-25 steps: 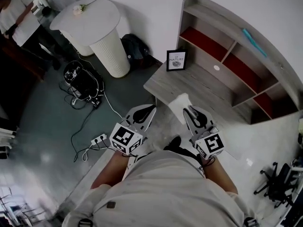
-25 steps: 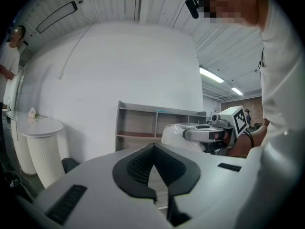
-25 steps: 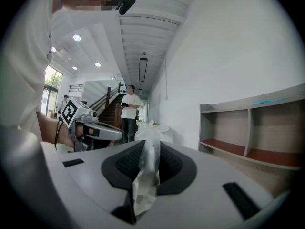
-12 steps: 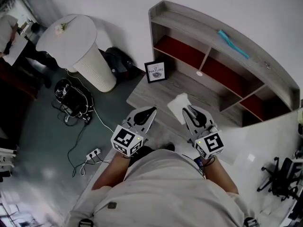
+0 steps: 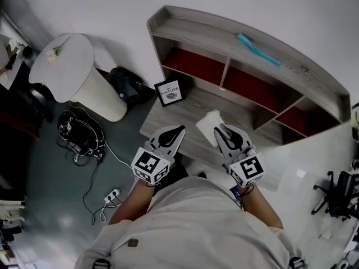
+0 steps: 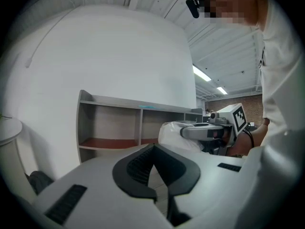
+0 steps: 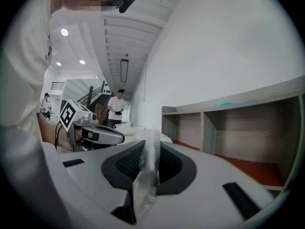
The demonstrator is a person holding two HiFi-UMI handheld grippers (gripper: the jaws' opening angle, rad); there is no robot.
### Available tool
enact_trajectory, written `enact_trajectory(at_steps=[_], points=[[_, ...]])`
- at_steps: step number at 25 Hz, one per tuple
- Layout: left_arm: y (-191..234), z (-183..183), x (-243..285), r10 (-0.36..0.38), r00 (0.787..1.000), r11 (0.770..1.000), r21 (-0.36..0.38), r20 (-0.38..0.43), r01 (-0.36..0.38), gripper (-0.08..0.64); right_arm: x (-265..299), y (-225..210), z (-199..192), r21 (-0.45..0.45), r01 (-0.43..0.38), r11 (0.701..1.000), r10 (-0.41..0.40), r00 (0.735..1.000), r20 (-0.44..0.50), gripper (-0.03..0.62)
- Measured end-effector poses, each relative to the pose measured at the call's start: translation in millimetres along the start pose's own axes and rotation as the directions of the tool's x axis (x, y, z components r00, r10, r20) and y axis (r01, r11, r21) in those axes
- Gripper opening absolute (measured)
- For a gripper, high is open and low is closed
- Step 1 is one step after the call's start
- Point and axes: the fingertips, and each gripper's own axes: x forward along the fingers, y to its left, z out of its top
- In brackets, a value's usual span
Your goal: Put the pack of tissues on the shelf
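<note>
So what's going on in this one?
A person holds a gripper in each hand, facing a grey shelf unit. The right gripper is shut on the wrapper of the pack of tissues, held up in front of the shelf unit and not yet placed. The left gripper is shut with nothing between its jaws.

Indoor lab/office-type space, grey shelf unit (image 5: 224, 32), cabled power strip (image 5: 114, 195) on floor, office chair (image 5: 338, 198), ceiling strip lights (image 6: 200, 72).

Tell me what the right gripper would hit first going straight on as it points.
Probably the shelf, near its left-end compartment; the pack of tissues in the right gripper would touch first. Depth is unclear.
</note>
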Motion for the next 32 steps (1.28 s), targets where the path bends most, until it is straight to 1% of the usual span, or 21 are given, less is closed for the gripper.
enact_trajectory(at_steps=[5, 8, 13, 23, 32], points=[[17, 12, 27, -0.042, 0.999, 0.999, 0.021, 0.001, 0.042, 0.014, 16, -26, 1, 0.006, 0.045, 0.999, -0.045, 0.999, -0.004, 0.074], [35, 12, 42, -0.059, 0.998, 0.998, 0.010, -0.007, 0.059, 0.014, 32, -41, -1, 0.012, 0.068, 0.998, -0.068, 0.998, -0.011, 0.074], [71, 12, 65, -0.090, 0.996, 0.996, -0.003, -0.023, 0.090, 0.014, 65, -59, -2, 0.018, 0.101, 0.995, -0.100, 0.995, -0.029, 0.074], [145, 25, 98, -0.164, 0.986, 0.986, 0.011, -0.031, 0.164, 0.014, 142, -82, 2, 0.009, 0.161, 0.987, -0.161, 0.985, -0.055, 0.074], [200, 29, 123, -0.230, 0.972, 0.973, 0.016, -0.039, 0.231, 0.014, 204, -106, 2, -0.002, 0.246, 0.969, -0.246, 0.966, -0.077, 0.074]])
